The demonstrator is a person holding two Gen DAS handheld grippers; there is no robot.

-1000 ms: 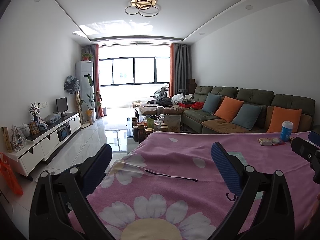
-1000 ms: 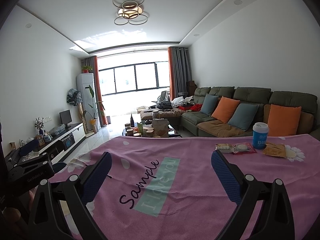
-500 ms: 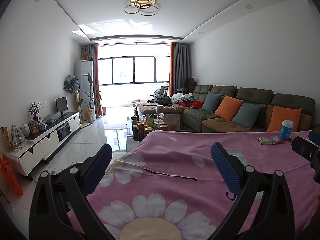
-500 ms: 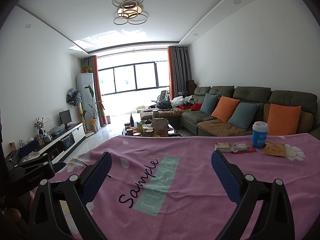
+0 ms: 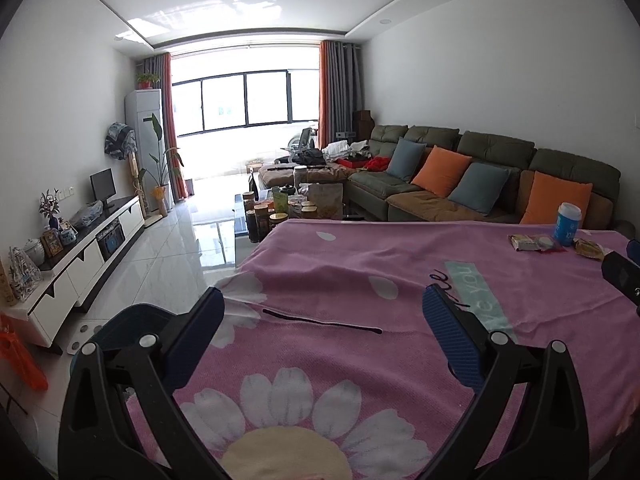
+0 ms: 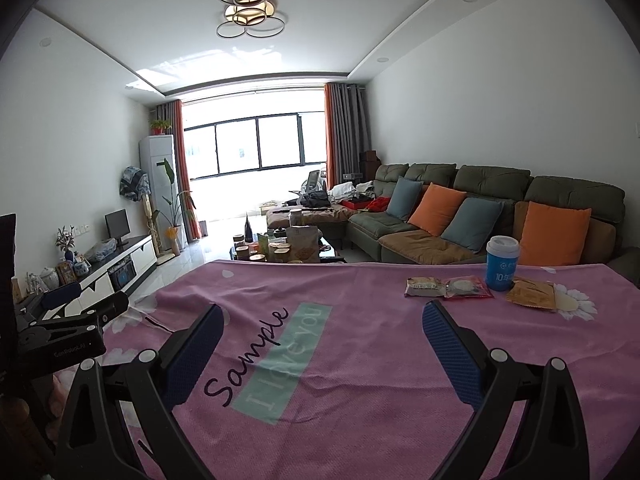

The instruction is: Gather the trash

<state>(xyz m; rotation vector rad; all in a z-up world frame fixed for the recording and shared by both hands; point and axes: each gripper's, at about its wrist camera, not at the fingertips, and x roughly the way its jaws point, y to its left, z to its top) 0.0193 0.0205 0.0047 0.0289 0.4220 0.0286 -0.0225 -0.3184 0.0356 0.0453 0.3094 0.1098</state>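
Snack wrappers (image 6: pixel 448 288) beside the blue cup (image 6: pixel 502 264) at the pink tablecloth's (image 6: pixel 360 360) far right, well ahead of both wide-open, empty grippers (left (image 5: pixel 320 320), right (image 6: pixel 322 326)); probably light, crinkly, slippery film, best pinched at an edge.

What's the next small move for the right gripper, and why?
Probably ease the right gripper forward and rightward toward the nearest wrapper: its jaws are open and empty, and the wrappers lie flat beside the blue cup ahead of it.
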